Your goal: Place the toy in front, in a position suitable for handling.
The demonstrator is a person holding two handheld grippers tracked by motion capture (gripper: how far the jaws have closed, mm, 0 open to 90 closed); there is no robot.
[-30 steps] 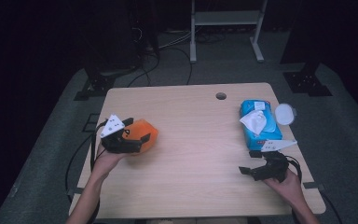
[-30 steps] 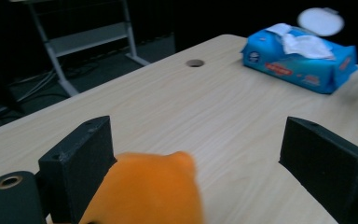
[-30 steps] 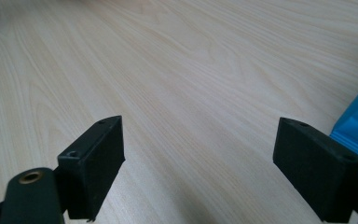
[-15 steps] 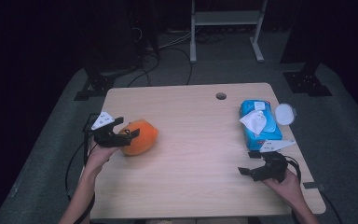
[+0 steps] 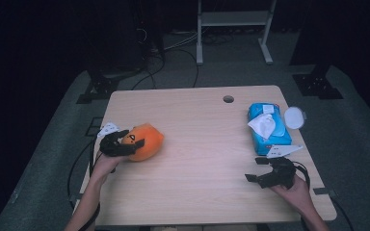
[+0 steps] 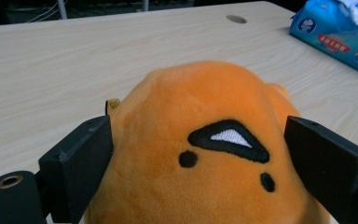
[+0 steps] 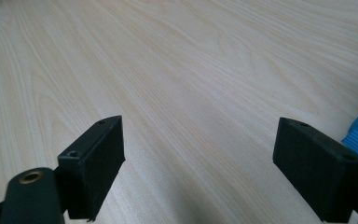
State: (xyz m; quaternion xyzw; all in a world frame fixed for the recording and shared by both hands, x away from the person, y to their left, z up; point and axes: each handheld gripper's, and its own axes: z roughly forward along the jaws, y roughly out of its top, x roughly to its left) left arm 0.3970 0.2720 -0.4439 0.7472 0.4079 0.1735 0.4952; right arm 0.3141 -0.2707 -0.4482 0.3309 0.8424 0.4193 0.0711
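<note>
Orange plush toy (image 6: 205, 154) sits on the counter (image 5: 202, 144), pinched by the left hand-held gripper (image 5: 125, 144). Lifting likely comes next. Right hand-held gripper (image 5: 265, 174) rests open, empty.

The high view is dim and slightly soft; light falls from overhead onto the table (image 5: 207, 144) alone, and everything beyond its edges — from 9 through 12 to 3 o'clock — sinks into near-black. Colours look cool and a little grainy there. The left gripper view is brighter and even; the orange plush (image 6: 205, 154) is sharp at centre, while the blue tissue pack (image 6: 340, 32) at 2 o'clock goes soft. In the right gripper view the wood grain is crisp mid-frame; a soft shadow pools at 6 o'clock — no glare anywhere.
</note>
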